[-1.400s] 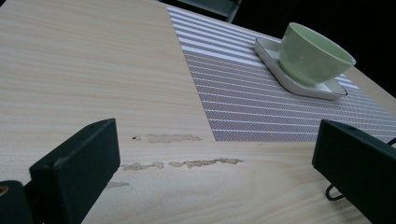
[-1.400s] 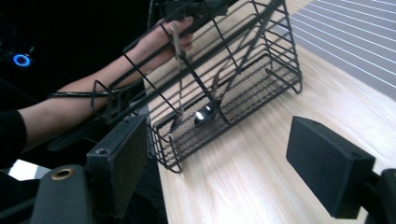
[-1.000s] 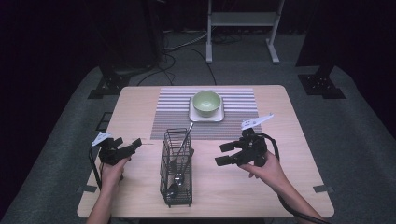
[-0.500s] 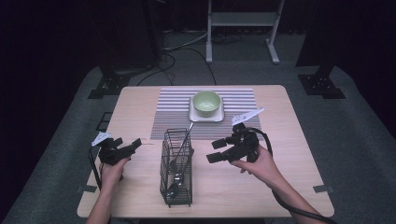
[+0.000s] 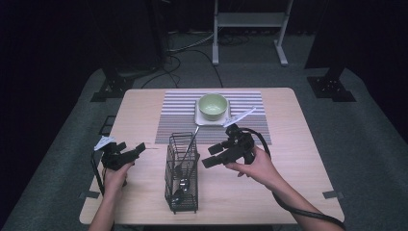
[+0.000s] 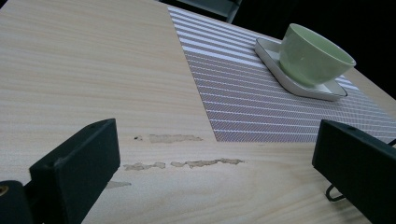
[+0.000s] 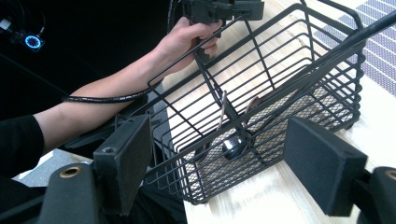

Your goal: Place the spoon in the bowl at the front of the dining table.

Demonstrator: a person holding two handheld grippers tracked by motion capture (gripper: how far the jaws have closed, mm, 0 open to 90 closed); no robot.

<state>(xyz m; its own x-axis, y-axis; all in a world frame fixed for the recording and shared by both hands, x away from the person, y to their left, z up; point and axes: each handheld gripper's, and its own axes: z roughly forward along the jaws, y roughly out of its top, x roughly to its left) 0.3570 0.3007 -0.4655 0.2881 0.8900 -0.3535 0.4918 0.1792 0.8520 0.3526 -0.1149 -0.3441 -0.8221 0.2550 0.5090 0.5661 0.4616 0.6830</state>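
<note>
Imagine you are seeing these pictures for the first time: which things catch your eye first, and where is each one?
First comes the black wire basket near the table's front edge, with utensils lying inside it. The right claw points at it with jaws open, close to its right side, and the left claw waits open on the other side. Behind, a pale green bowl sits on a white square plate on the striped mat.

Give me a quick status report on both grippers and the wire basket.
Right gripper open, jaws aimed at the wire basket, not touching. Left gripper open, empty, low over the table. Utensils inside basket. Nothing between right gripper and basket.
</note>
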